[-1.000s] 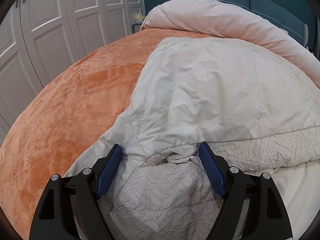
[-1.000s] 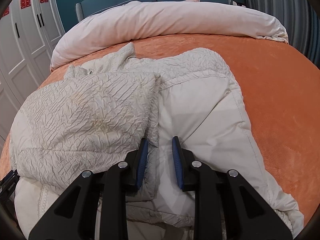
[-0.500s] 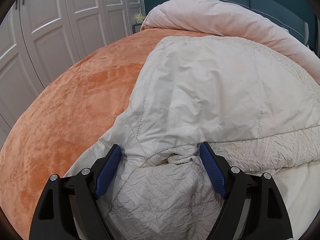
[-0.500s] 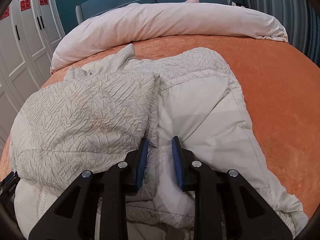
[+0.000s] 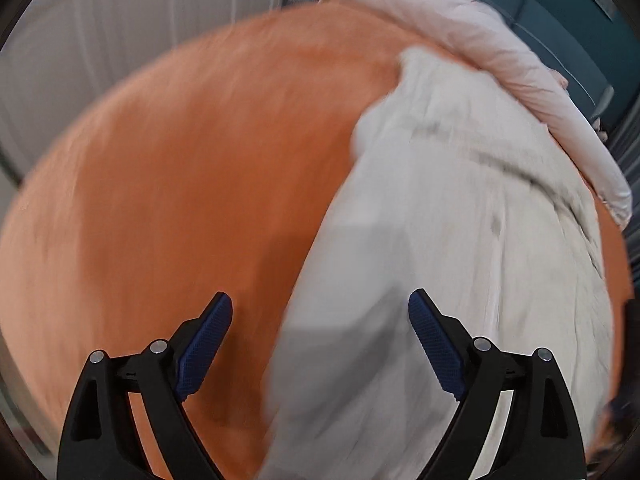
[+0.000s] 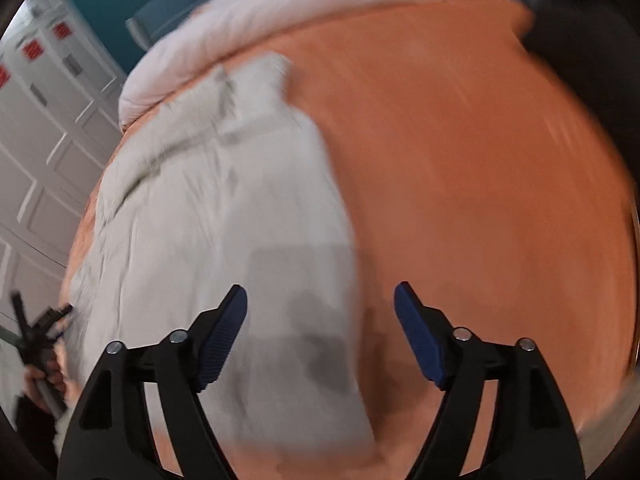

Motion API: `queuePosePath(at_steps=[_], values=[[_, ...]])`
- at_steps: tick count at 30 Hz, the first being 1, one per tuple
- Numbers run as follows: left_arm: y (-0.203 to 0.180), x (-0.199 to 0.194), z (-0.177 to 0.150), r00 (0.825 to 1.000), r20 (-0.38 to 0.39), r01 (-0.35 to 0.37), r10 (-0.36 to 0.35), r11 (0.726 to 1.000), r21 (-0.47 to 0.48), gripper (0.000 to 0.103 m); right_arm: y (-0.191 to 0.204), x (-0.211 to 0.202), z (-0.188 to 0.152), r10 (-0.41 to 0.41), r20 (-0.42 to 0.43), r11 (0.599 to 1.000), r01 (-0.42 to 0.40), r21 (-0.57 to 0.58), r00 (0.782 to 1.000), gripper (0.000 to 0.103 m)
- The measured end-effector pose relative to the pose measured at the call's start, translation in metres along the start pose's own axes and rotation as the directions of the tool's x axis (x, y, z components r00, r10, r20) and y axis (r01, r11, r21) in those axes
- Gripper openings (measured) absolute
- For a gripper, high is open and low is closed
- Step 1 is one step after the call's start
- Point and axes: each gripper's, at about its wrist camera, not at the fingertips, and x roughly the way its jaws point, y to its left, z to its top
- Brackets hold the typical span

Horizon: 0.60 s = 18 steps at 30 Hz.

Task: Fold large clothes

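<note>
A large off-white padded jacket (image 5: 460, 240) lies folded into a long narrow shape on the orange bedspread (image 5: 192, 168). It also shows in the right wrist view (image 6: 224, 240). Both views are motion-blurred. My left gripper (image 5: 320, 336) is open and empty, raised above the jacket's left edge. My right gripper (image 6: 320, 328) is open and empty, raised above the jacket's right edge and the orange bedspread (image 6: 480, 184).
A rolled pale pink duvet (image 5: 500, 68) lies across the head of the bed, also in the right wrist view (image 6: 320, 12). White wardrobe doors (image 6: 44, 128) stand left of the bed. A teal headboard (image 5: 560, 12) is behind. The other hand-held gripper (image 6: 36, 332) shows at the left edge.
Both grippers have lifted up and away from the jacket. The right gripper has opened and let go of the fabric. The left gripper's jaws no longer have fabric between them.
</note>
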Motion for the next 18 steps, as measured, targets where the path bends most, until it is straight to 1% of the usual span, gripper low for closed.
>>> queuePosePath(at_steps=[1, 2, 3, 5, 6, 7, 8, 9, 10, 11, 12, 13, 14, 16, 18], values=[[0.007, 0.0, -0.011, 1.0, -0.023, 0.018, -0.018, 1.0, -0.022, 0.087, -0.009, -0.003, -0.015, 0.02, -0.024, 0.999, -0.019, 0.033, 1.0, 0.075], [0.013, -0.004, -0.022, 0.999, -0.019, 0.039, -0.04, 0.998, -0.041, 0.087, -0.018, -0.004, -0.029, 0.041, -0.042, 0.997, -0.038, 0.064, 0.998, 0.075], [0.012, -0.011, -0.028, 0.999, -0.001, 0.043, -0.044, 0.998, -0.039, 0.087, -0.021, -0.002, -0.038, 0.048, -0.055, 0.996, -0.043, 0.079, 0.997, 0.076], [0.004, -0.015, -0.035, 0.999, 0.005, 0.041, -0.04, 0.999, -0.018, 0.087, -0.018, 0.001, -0.048, 0.067, -0.048, 0.994, -0.063, 0.092, 0.997, 0.08], [0.0, -0.014, -0.038, 0.999, 0.001, 0.04, -0.04, 0.999, -0.011, 0.087, -0.015, 0.002, -0.048, 0.076, -0.038, 0.993, -0.072, 0.095, 0.996, 0.082], [-0.006, -0.013, -0.039, 0.999, -0.002, 0.04, -0.04, 0.999, 0.001, 0.086, -0.012, 0.005, -0.046, 0.095, -0.028, 0.991, -0.092, 0.1, 0.995, 0.082], [-0.011, -0.013, -0.041, 0.999, -0.003, 0.036, -0.036, 0.999, 0.014, 0.077, -0.009, 0.01, -0.044, 0.119, -0.024, 0.986, -0.116, 0.118, 0.993, 0.082], [-0.013, -0.012, -0.043, 0.999, -0.005, 0.039, -0.039, 0.999, 0.023, 0.067, -0.007, 0.015, -0.043, 0.118, -0.023, 0.984, -0.114, 0.136, 0.993, 0.079], [-0.017, -0.013, -0.044, 0.998, -0.015, 0.06, -0.059, 0.998, 0.03, 0.048, -0.003, 0.018, -0.042, 0.111, -0.023, 0.983, -0.107, 0.149, 0.994, 0.058], [-0.019, -0.015, -0.044, 0.997, -0.029, 0.067, -0.066, 0.997, 0.027, 0.038, 0.004, 0.024, -0.039, 0.118, -0.04, 0.983, -0.111, 0.148, 0.992, 0.046], [-0.021, -0.02, -0.045, 0.998, -0.03, 0.064, -0.063, 0.998, 0.029, 0.031, 0.009, 0.027, -0.04, 0.121, -0.056, 0.983, -0.111, 0.144, 0.991, 0.029], [-0.022, -0.026, -0.048, 0.998, -0.028, 0.063, -0.062, 0.997, 0.034, 0.015, 0.015, 0.027, -0.04, 0.127, -0.06, 0.983, -0.117, 0.14, 0.99, 0.02], [-0.022, -0.034, -0.049, 0.997, -0.023, 0.078, -0.077, 0.996, 0.044, 0.01, 0.022, 0.019, -0.04, 0.126, -0.048, 0.986, -0.119, 0.12, 0.991, 0.017], [-0.022, -0.056, -0.05, 0.994, -0.001, 0.11, -0.111, 0.991, 0.072, 0.008, 0.03, 0.002, -0.042, 0.129, -0.019, 0.989, -0.127, 0.069, 0.991, 0.012], [-0.022, -0.076, -0.055, 0.991, 0.02, 0.129, -0.131, 0.986, 0.104, 0.007, 0.035, -0.021, -0.044, 0.162, 0.001, 0.986, -0.162, 0.035, 0.987, 0.011]])
